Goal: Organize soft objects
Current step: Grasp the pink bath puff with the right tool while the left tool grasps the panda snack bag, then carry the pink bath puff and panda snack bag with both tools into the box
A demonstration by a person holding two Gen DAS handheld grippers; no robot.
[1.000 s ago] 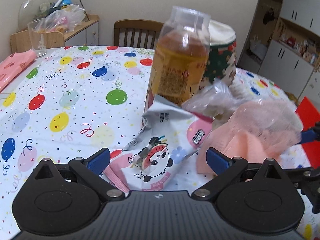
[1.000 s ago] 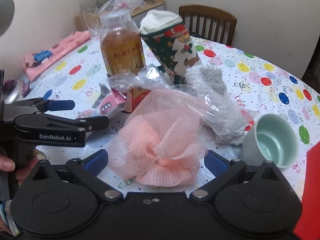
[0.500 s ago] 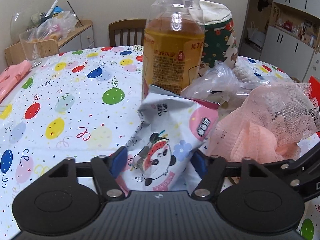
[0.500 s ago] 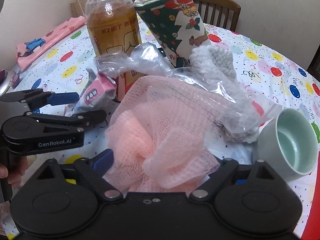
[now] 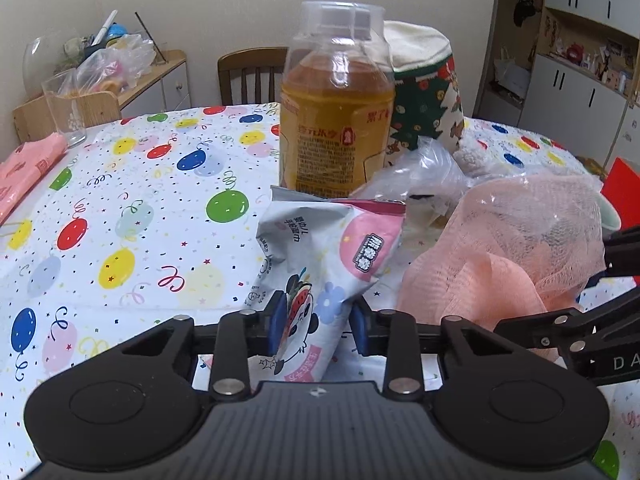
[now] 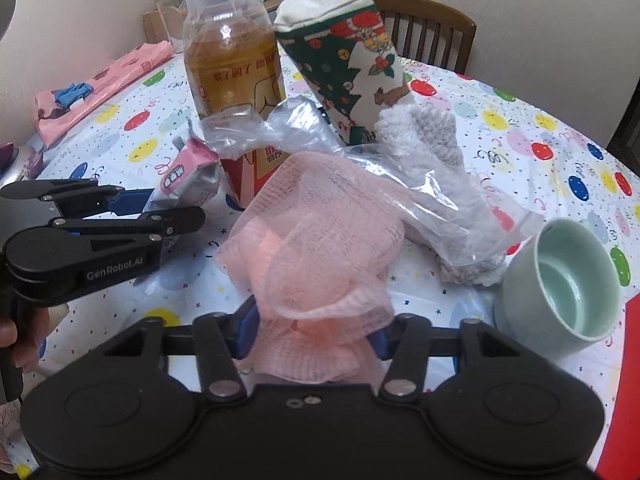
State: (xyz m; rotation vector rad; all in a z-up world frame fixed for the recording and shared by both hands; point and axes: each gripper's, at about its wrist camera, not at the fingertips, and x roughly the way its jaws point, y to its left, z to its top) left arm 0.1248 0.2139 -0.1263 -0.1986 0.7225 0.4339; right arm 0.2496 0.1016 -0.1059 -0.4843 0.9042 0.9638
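Note:
My left gripper [image 5: 318, 326] is shut on a soft wipes packet [image 5: 324, 264] printed with a panda; the packet also shows in the right wrist view [image 6: 188, 178]. My right gripper [image 6: 314, 330] is shut on a pink mesh bath sponge [image 6: 316, 240], which also shows in the left wrist view [image 5: 508, 256]. A Christmas sock [image 6: 352, 68] stands behind, and a grey knitted piece [image 6: 424, 132] lies partly under a clear plastic bag [image 6: 400, 184]. The left gripper shows in the right wrist view [image 6: 132, 210], left of the sponge.
A bottle of amber drink [image 5: 336, 120] stands just behind the packet. A pale green cup [image 6: 560, 284] sits right of the sponge. A pink bag [image 6: 100, 84] lies at the table's far left. A glass [image 5: 66, 110] and a wooden chair [image 5: 252, 76] are behind the balloon tablecloth [image 5: 140, 200].
Both grippers moved forward and closed: the left one onto the wipes packet, the right one onto the pink sponge.

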